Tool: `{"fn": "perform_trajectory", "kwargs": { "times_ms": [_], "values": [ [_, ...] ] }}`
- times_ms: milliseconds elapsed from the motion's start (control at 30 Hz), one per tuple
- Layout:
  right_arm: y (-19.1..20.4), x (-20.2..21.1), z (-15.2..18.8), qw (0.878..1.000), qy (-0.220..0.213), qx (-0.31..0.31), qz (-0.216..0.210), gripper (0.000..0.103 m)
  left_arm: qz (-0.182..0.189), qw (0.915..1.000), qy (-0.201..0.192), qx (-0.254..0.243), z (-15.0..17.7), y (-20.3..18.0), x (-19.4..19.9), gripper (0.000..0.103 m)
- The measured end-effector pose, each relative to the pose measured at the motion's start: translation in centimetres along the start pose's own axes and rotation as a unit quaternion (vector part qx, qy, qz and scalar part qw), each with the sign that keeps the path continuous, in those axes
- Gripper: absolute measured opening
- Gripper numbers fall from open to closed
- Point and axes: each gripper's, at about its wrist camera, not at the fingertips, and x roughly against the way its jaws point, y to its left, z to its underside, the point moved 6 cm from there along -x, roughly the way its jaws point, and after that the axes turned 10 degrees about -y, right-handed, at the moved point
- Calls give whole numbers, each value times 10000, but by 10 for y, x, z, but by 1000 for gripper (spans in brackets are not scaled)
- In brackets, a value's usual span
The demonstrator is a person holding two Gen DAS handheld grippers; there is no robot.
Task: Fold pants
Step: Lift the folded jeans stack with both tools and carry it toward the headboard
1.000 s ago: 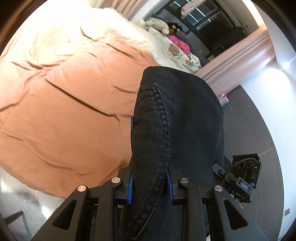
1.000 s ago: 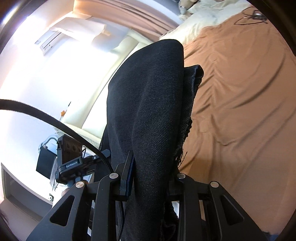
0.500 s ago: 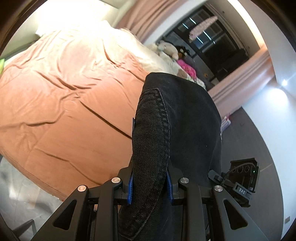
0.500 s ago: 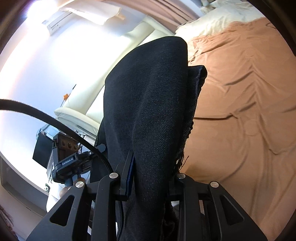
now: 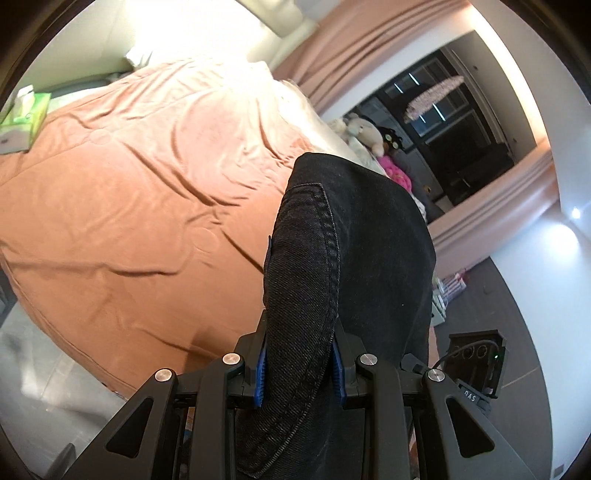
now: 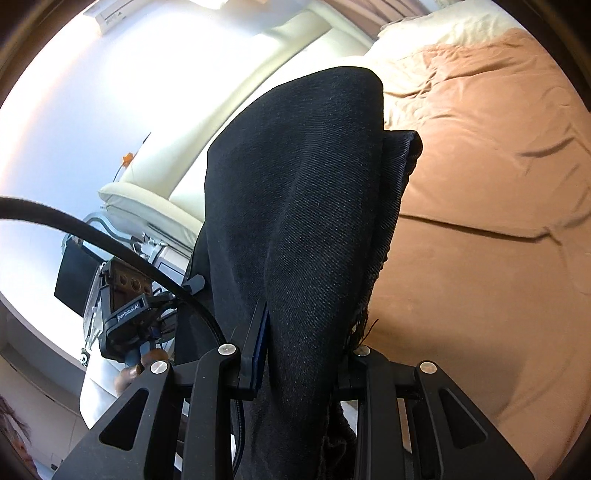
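Note:
Black denim pants [image 5: 351,251] hang from both grippers, lifted above the bed. In the left wrist view my left gripper [image 5: 298,363] is shut on a stitched seam edge of the pants, which drape forward over the fingers. In the right wrist view my right gripper [image 6: 303,354] is shut on another bunched part of the pants [image 6: 303,192], with a frayed hem edge on the right. The cloth hides both sets of fingertips. The other gripper shows at the lower right of the left wrist view [image 5: 476,369] and at the left of the right wrist view [image 6: 129,314].
A bed with a rumpled orange-brown cover [image 5: 129,221] [image 6: 480,221] lies below. A green tissue box [image 5: 22,118] sits on its far corner. Cream pillows [image 6: 443,26] and plush toys [image 5: 365,129] lie at the head. A cream headboard [image 6: 221,122] and a dark window [image 5: 461,140] stand beyond.
Both grippers have risen and tilted with the pants still held; more of the bed, the tissue box and the room has come into view.

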Motion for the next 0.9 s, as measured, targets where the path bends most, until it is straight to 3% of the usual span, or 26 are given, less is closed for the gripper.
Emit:
{"fn": "perform_trajectory", "kwargs": {
  "times_ms": [533,900],
  "values": [
    [20,-160,-12,9982,492,-13,-354,24,-484,9988,-19,44,-73,110,13,29],
    [39,-277,-23,9963,671,8,-529,24,-1182,9923,17,-364,-137,175,-2,29]
  ]
}}
